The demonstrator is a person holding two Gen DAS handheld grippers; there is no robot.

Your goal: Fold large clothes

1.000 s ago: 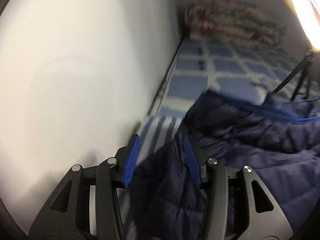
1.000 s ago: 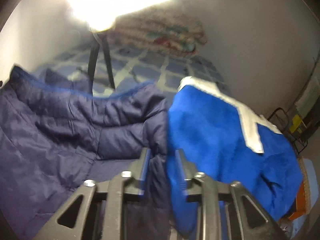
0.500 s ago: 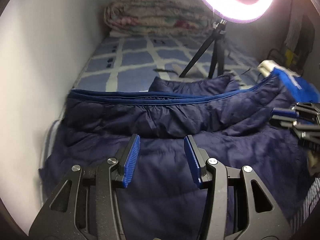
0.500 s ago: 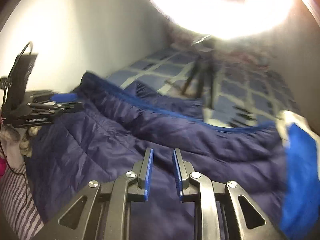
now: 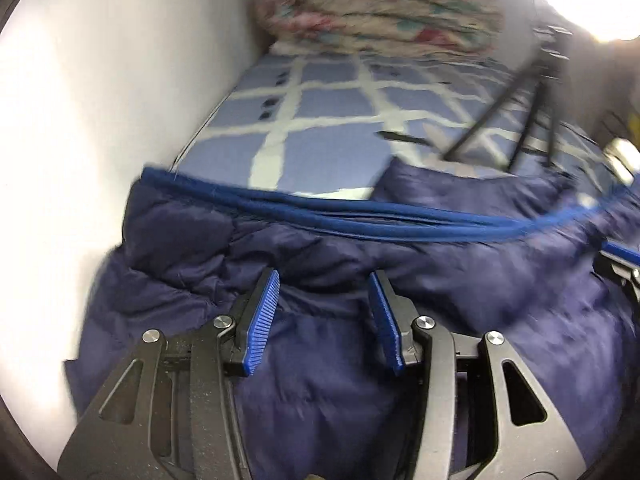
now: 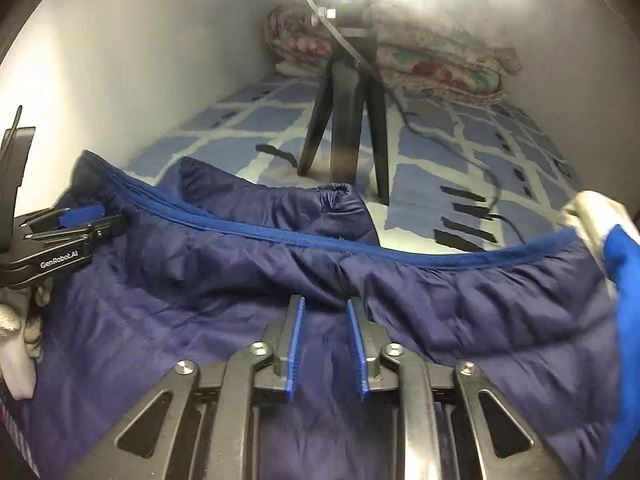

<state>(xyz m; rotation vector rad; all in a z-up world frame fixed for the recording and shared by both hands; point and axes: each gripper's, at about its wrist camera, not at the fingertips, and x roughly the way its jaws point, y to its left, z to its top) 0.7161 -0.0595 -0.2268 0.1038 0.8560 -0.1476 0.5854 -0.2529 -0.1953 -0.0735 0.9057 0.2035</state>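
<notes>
A large navy quilted jacket (image 5: 320, 380) with a bright blue edge trim (image 5: 360, 216) lies spread across the bed; it also fills the lower half of the right wrist view (image 6: 200, 320). My left gripper (image 5: 324, 312) is open and empty just above the jacket near the wall side. It also shows at the left edge of the right wrist view (image 6: 80, 220). My right gripper (image 6: 324, 344) is open with a narrower gap, empty, over the jacket's middle. Its tip shows at the right edge of the left wrist view (image 5: 620, 264).
The bed has a blue-and-white checked sheet (image 6: 460, 140). A black tripod (image 6: 344, 120) stands on it just beyond the jacket. A folded floral quilt (image 5: 380, 12) lies at the far end. A white wall (image 5: 100, 120) runs along the left. A bright blue garment (image 6: 624, 320) lies at the right.
Both grippers have swung over the jacket and come lower and closer to it. The left camera has turned back toward the wall. Both stay open and empty.
</notes>
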